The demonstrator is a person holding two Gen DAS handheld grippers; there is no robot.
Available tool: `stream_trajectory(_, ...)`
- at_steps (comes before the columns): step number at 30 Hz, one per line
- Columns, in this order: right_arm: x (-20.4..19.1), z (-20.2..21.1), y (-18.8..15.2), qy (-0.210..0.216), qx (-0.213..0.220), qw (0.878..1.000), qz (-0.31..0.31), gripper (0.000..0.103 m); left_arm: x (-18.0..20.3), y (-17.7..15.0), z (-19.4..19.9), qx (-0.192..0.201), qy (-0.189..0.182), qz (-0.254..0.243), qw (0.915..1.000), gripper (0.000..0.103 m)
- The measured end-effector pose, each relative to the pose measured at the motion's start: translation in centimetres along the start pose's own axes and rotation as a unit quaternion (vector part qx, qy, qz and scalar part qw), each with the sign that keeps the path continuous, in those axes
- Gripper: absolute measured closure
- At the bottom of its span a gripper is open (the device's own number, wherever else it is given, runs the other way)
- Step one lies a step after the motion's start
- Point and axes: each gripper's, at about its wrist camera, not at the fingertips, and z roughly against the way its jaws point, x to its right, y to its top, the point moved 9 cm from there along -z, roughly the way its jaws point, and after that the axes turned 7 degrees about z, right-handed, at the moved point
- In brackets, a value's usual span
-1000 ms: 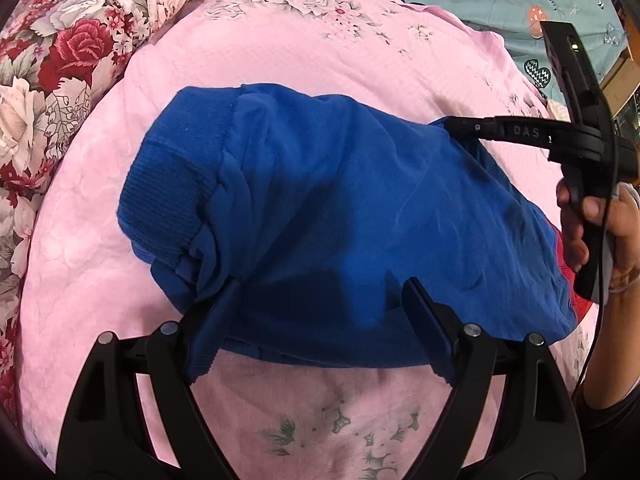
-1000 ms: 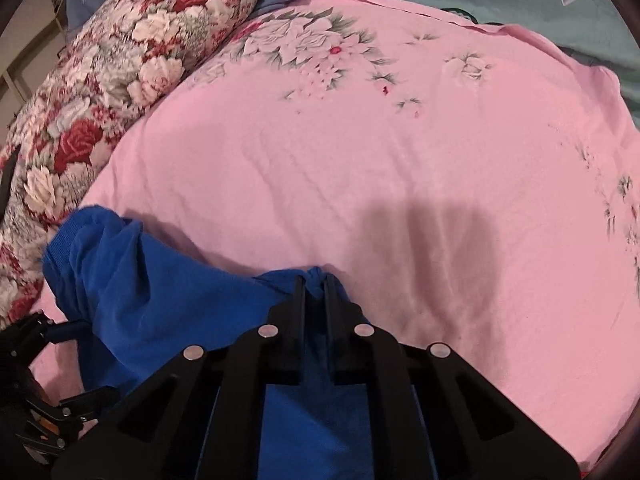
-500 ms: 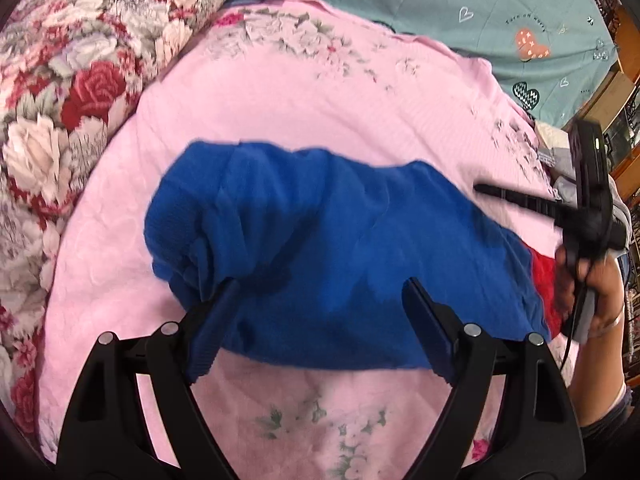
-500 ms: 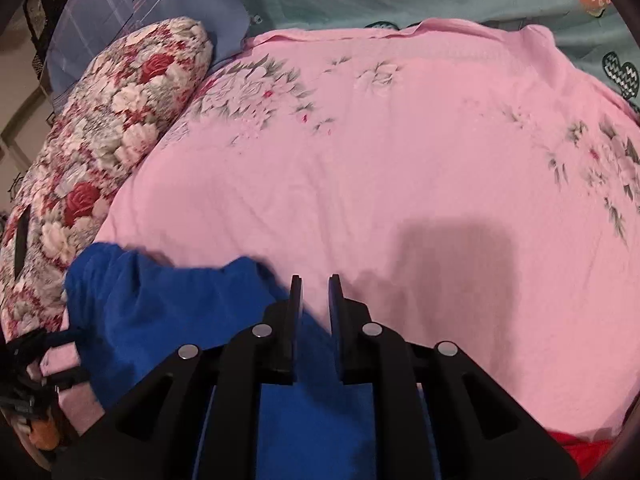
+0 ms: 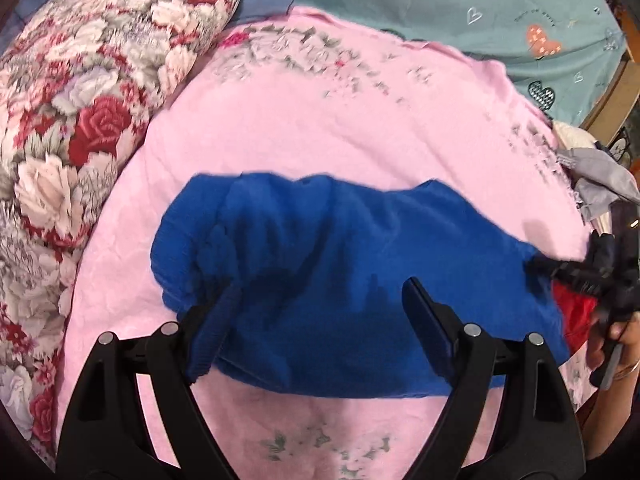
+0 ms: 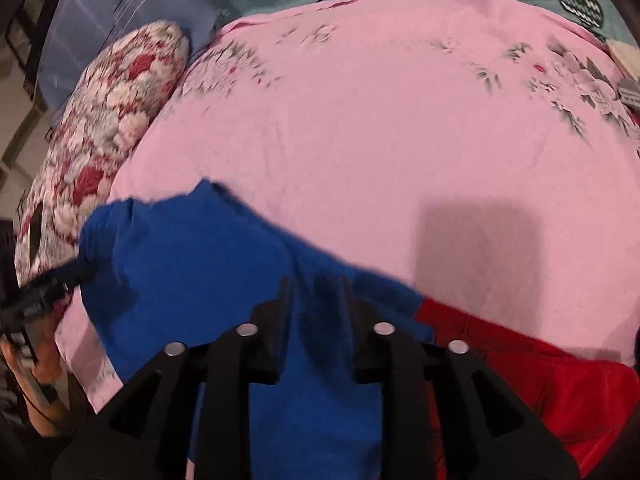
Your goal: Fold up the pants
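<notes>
A: Pictured on a pink floral bedsheet (image 5: 320, 128): blue knit pants (image 5: 340, 248), doubled into a wide, lumpy bundle, ribbed cuff end at the left.

B: And the left gripper (image 5: 320, 304)?

A: Spread wide above the near edge, nothing pinched; a blue ribbed flap lying against the left-hand finger, hold unclear.

B: The right gripper (image 6: 312, 296)?

A: Jaws just parting, partly apart over the blue cloth, pads apparently not pressing it; bright red cloth (image 6: 520, 360) peeking out alongside.

B: Progress?

A: Seemingly one fold laid down; probably smoothing and a further fold left.
</notes>
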Motion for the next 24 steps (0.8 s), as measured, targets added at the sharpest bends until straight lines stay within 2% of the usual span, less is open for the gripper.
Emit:
stream_trajectory(1, 0.3, -0.6, -0.8, -0.002, -0.017, 1.0, -0.001, 0.068, 0.0, 0.4, -0.1, 0.007, 0.01, -0.005, 0.9999, 0.018)
stream_trajectory(2, 1.6, -1.2, -1.5, -0.012, -0.032, 0.999, -0.019, 0.076, -0.4, 0.9, -0.6, 0.009, 0.025, -0.002, 0.9996, 0.018)
stream_trajectory(4, 4.1, -0.4, -1.4, 0.022, -0.005, 0.997, -0.077, 0.081, -1.8, 1.5, -2.0, 0.0, 0.065, 0.011, 0.9979, 0.018)
stream_trajectory(5, 5.9, 0.6, -1.4, 0.034, 0.015, 0.992, -0.125, 0.082, -2.6, 1.4, -2.6, -0.008, 0.077, 0.019, 0.9968, 0.018)
stream_trajectory(6, 7.7, 1.6, -1.3, -0.003, 0.035, 0.988, -0.15, 0.078, -2.8, 1.3, -2.9, -0.012, 0.071, 0.026, 0.9971, 0.018)
stream_trajectory(7, 9.8, 3.0, -1.4, -0.097, 0.05, 0.982, -0.153, 0.076, -2.7, 1.3, -2.8, -0.01, 0.07, 0.025, 0.9972, 0.018)
stream_trajectory(8, 10.3, 4.0, -1.6, -0.133, 0.062, 0.978, -0.151, 0.076, -2.5, 1.2, -2.5, -0.005, 0.074, 0.017, 0.9971, 0.018)
stream_trajectory(9, 9.4, 4.2, -1.6, -0.102, 0.071, 0.981, -0.149, 0.076, -2.2, 1.1, -2.2, -0.002, 0.077, 0.01, 0.997, 0.018)
stream_trajectory(10, 7.2, 3.8, -1.5, -0.025, 0.073, 0.987, -0.143, 0.076, -2.2, 1.0, -2.1, -0.002, 0.078, 0.01, 0.9969, 0.018)
stream_trajectory(11, 5.6, 3.5, -1.5, 0.007, 0.067, 0.989, -0.129, 0.076, -2.1, 0.9, -1.9, -0.003, 0.075, 0.012, 0.9971, 0.018)
stream_trajectory(12, 4.5, 3.2, -1.7, 0.014, 0.059, 0.993, -0.106, 0.076, -2.1, 0.8, -1.6, -0.002, 0.069, 0.018, 0.9975, 0.018)
stream_trajectory(13, 3.6, 2.9, -1.6, 0.002, 0.052, 0.995, -0.081, 0.076, -2.2, 0.7, -1.6, -0.002, 0.067, 0.02, 0.9975, 0.018)
stream_trajectory(15, 2.6, 1.7, -1.1, -0.053, 0.042, 0.997, -0.026, 0.072, -2.5, 0.5, -1.4, -0.004, 0.069, 0.023, 0.9973, 0.018)
stream_trajectory(16, 2.5, 1.0, -0.8, -0.063, 0.032, 0.997, -0.012, 0.072, -2.5, 0.2, -1.3, -0.004, 0.067, 0.025, 0.9974, 0.018)
stream_trajectory(19, 2.0, -0.3, -0.8, -0.053, 0.007, 0.998, 0.037, 0.072, -2.8, -0.4, -1.2, -0.008, 0.064, 0.029, 0.9975, 0.018)
stream_trajectory(22, 1.6, -1.7, -0.8, -0.077, -0.014, 0.993, 0.083, 0.072, -3.0, -0.8, -1.5, -0.01, 0.068, 0.025, 0.9973, 0.018)
stream_trajectory(23, 1.6, -1.7, -0.9, -0.08, -0.015, 0.992, 0.092, 0.075, -3.0, -0.9, -1.5, -0.011, 0.069, 0.024, 0.9973, 0.018)
stream_trajectory(24, 1.8, -1.6, -1.1, -0.083, -0.016, 0.992, 0.097, 0.086, -3.0, -0.9, -1.6, -0.012, 0.07, 0.023, 0.9972, 0.018)
